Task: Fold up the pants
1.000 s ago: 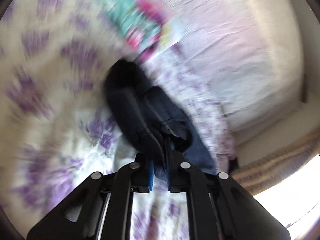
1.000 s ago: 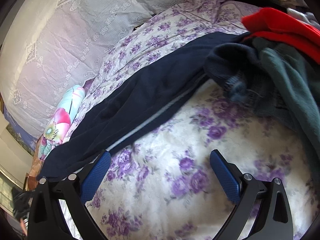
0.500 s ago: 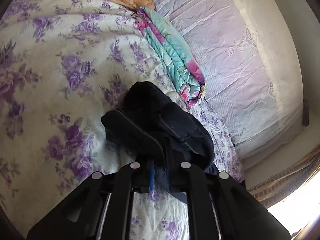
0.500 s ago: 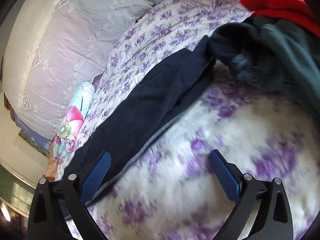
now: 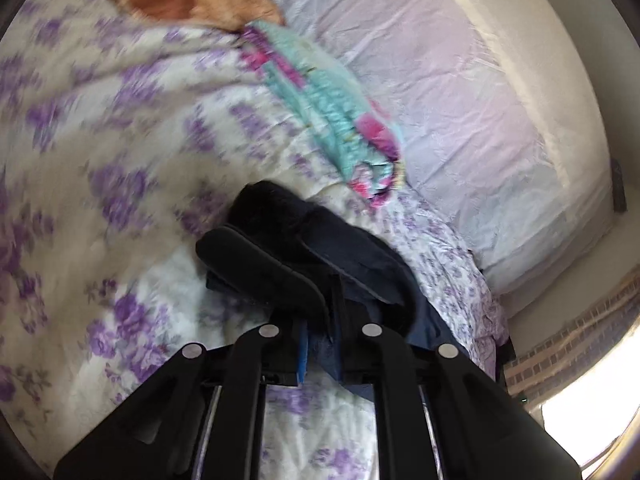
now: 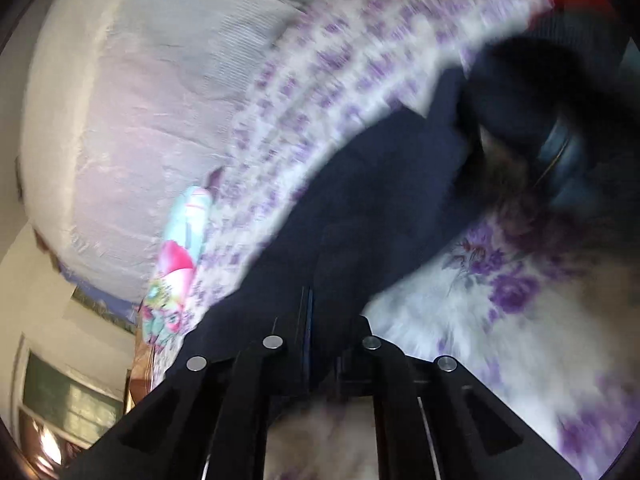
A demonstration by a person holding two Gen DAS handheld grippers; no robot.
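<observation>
Left wrist: left tongs (image 5: 320, 354) clamped on pants (image 5: 304, 248) hem; right tongs (image 6: 320, 316) just closing on pants (blurred). Next: carry fold over.

No readable text, label, brand, number or sign shows in either view, and much of both is blurred.

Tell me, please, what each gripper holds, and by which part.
Both hold the dark pants: the left gripper at a bunched end, the right gripper at the long edge.
</observation>
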